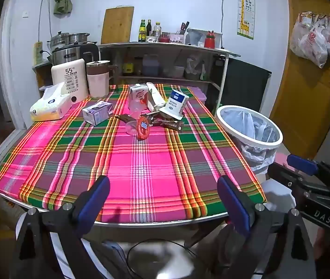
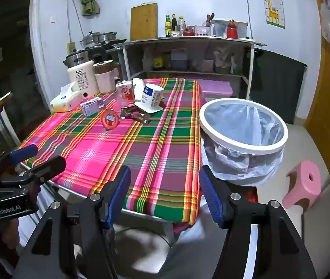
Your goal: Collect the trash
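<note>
Plaid table (image 1: 141, 174) held the trash pile (image 1: 151, 114) at its far end, 12 o'clock from the left gripper (image 1: 163, 200). Bin (image 2: 243, 125) sat at 1 o'clock of the right gripper (image 2: 165, 195). Both claws spread, empty.

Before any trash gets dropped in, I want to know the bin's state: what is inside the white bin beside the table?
A clear plastic liner lines the white bin, bunching out below its rim. No trash shows inside, but the bottom is hidden from both views.
</note>
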A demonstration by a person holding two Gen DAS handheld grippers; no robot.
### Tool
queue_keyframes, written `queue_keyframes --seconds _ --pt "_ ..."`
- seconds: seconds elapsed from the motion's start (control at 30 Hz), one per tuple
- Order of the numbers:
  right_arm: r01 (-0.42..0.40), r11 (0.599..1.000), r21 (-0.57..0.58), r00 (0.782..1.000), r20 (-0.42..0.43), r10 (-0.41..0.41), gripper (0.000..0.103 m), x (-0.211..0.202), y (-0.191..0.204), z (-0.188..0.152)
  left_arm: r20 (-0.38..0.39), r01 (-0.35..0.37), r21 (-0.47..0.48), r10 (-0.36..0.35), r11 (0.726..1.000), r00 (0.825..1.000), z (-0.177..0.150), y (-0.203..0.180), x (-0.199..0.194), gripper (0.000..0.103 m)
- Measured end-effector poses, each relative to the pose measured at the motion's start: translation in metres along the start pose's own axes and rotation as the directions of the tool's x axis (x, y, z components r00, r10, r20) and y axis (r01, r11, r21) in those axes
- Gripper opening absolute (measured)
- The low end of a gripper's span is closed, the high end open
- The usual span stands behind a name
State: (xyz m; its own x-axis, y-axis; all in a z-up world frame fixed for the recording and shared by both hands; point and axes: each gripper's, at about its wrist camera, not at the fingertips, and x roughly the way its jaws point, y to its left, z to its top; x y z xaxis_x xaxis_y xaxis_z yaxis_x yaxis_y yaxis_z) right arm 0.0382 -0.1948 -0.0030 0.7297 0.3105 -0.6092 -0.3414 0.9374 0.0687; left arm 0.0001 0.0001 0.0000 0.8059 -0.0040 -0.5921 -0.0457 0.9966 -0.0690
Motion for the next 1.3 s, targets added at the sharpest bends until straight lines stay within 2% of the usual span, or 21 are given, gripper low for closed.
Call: queue_keyframes --seconds 0.03,1.3 --pt "-0.007 1.0 0.008 1.0 0.021 0.007 0.062 -0.001 -0.001 0.0 0.001 -0.001 0.002 0.001 1.0 1.0 0.0 0.0 0.0 0.095" --pt "0.037 0.999 -0.002 0.999 -0.001 -0.037 0.062 0.004 -0.004 0.001 -0.015 0.014 0.011 -0.014 1.0 1.0 -0.002 -0.003 0.012 0.095"
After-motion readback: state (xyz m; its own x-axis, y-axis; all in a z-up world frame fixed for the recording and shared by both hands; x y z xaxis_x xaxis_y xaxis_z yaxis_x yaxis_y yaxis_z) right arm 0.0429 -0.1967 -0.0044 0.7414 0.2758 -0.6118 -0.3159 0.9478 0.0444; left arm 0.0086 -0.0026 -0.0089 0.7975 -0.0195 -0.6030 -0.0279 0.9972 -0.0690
